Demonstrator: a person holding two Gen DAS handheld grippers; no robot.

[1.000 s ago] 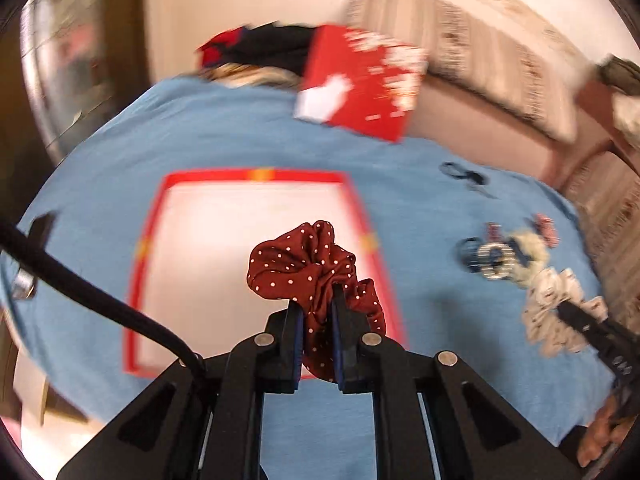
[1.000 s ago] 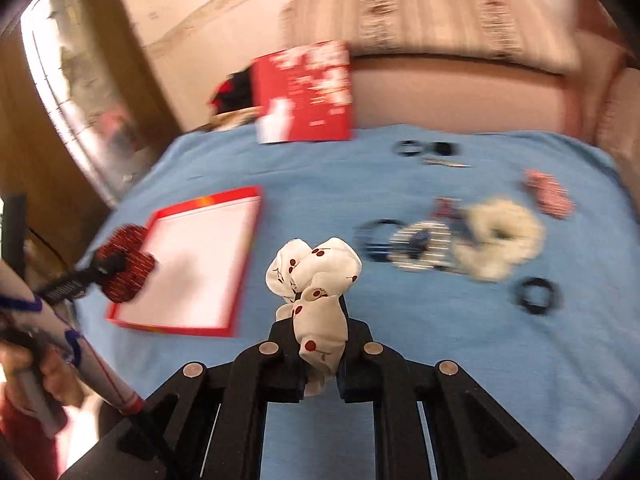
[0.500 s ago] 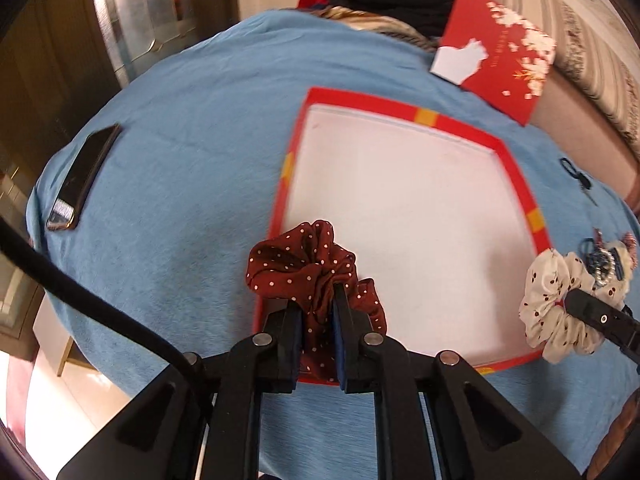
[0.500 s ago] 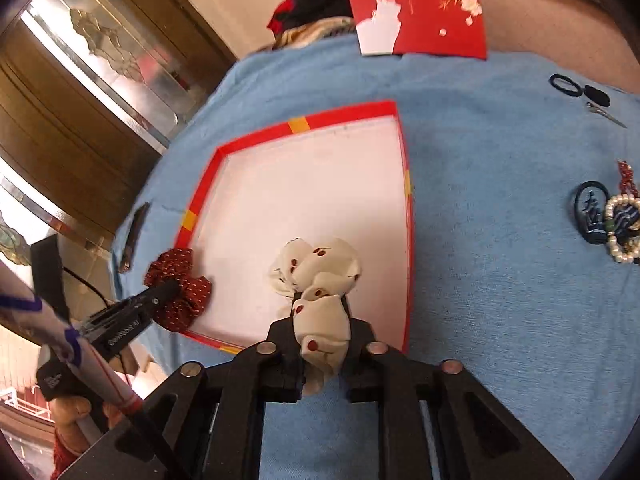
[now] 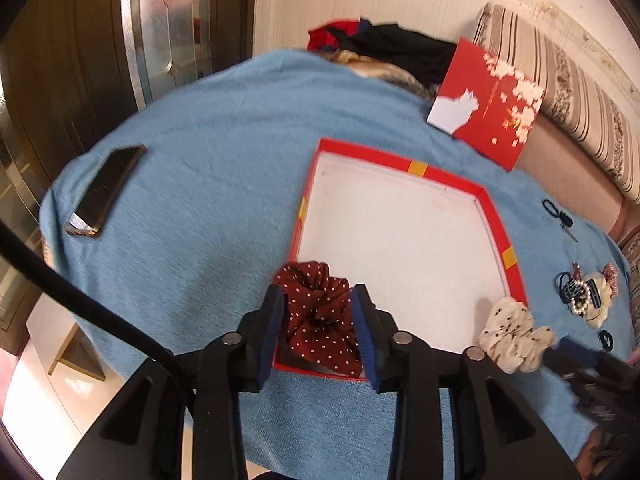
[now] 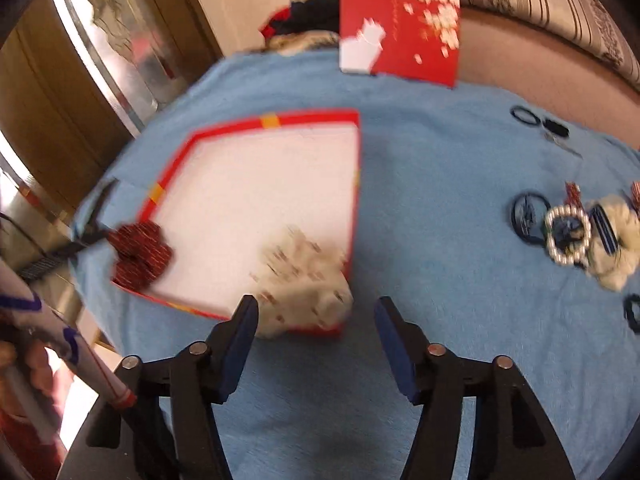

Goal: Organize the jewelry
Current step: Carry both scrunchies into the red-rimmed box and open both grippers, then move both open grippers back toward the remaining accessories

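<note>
Left wrist | red box [image 5: 495,216] | contents: maroon scrunchie [image 5: 318,312], cream scrunchie [image 5: 514,332]

A matt blue cloth [image 5: 224,184] is covering the counter. The red box [image 5: 496,224] is looking like smooth card, the dotted scrunchie [image 5: 320,312] like soft fabric, and the phone [image 5: 106,190] is showing glossy glass.

both wrist views overlook red tray [image 5: 496,220]
</note>
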